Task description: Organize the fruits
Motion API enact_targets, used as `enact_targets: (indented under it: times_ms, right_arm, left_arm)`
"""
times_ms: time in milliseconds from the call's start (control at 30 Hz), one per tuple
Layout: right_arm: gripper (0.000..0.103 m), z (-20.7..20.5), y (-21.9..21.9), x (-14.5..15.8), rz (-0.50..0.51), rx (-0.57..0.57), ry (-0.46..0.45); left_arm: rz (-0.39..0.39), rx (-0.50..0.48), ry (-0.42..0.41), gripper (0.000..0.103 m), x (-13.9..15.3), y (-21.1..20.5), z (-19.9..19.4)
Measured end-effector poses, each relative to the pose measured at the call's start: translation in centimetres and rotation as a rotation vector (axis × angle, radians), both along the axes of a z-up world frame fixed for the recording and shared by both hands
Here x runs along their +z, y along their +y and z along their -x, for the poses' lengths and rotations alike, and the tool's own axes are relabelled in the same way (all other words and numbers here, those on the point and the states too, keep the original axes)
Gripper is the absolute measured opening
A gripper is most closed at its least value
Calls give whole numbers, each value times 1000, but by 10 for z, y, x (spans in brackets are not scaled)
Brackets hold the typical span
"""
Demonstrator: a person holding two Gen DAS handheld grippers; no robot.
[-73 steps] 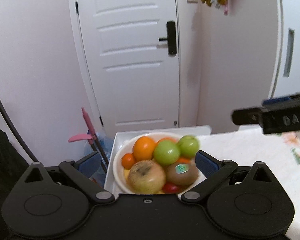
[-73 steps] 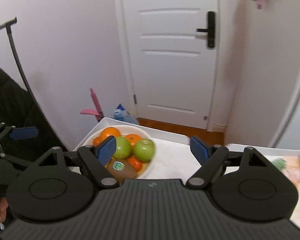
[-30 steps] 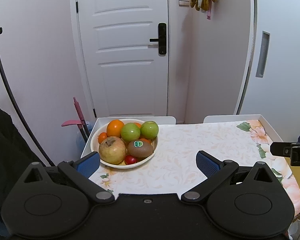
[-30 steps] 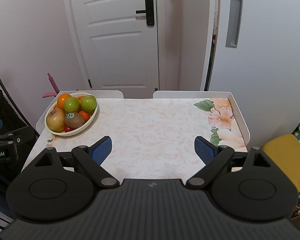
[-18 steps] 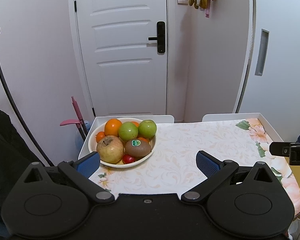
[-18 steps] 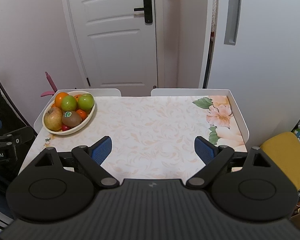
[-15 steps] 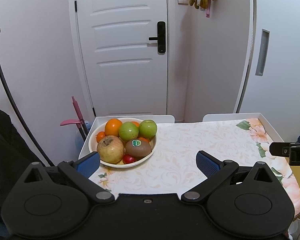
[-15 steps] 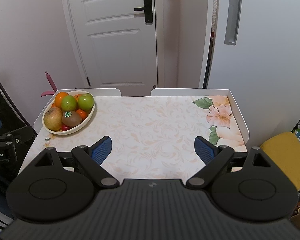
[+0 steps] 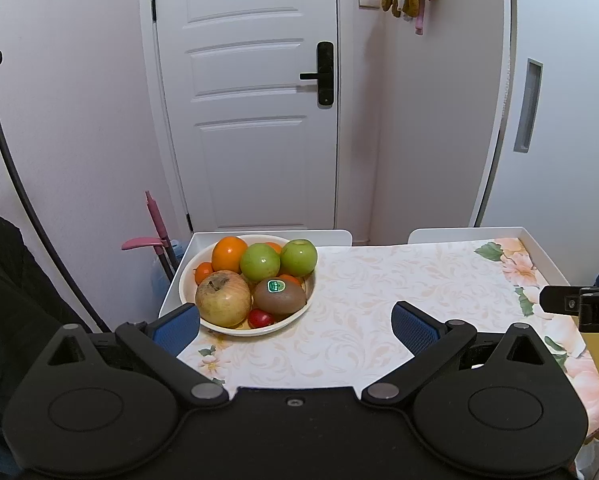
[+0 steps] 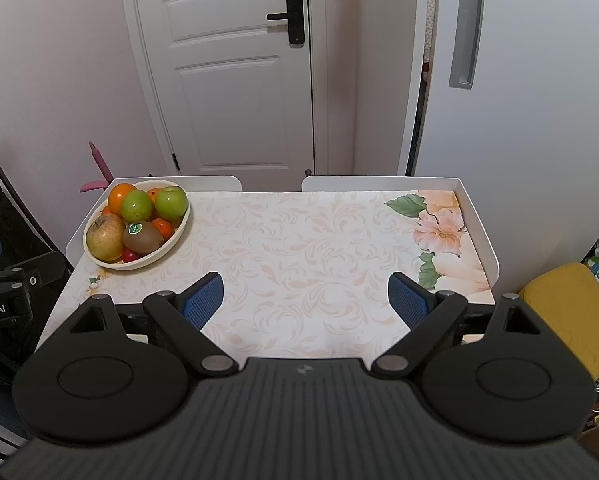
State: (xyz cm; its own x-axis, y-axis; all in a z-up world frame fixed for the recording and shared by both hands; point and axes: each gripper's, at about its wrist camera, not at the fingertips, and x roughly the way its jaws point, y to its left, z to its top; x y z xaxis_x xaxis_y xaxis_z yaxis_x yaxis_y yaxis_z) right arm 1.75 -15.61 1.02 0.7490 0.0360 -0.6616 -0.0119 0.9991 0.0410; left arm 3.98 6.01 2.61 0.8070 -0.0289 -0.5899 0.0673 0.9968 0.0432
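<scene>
Readable marks: two partial prints, both on gripper housings

We read "bot.AI", cut off at the frame's left edge, in white on the black left gripper [image 10: 3, 292] housing in the right wrist view. We read a lone white "D" on the right gripper [image 9: 587, 306] at the left wrist view's right edge. The kiwi's [image 9: 279, 295] green sticker was too small for us to read.

Both grippers have pulled back from the fruit bowl [image 9: 305, 308]. It was close between the jaws; now it sits farther off, with the whole surface [image 10: 299, 248] in view.
</scene>
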Motion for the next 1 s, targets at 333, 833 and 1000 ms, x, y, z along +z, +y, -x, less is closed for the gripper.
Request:
enact_targets:
  times_ms: [333,833,1000]
  right_arm:
    - [103,-1,0,0,1,-2,0]
    - [103,-1,1,0,0,-4,1]
    - [103,-1,1,0,1,-4,1]
  left_arm:
    - [-2,0,-1,103,0,2,0]
    - [-21,6,-12,103,0,2,1]
    - [-29,16,-20,103,0,1,2]
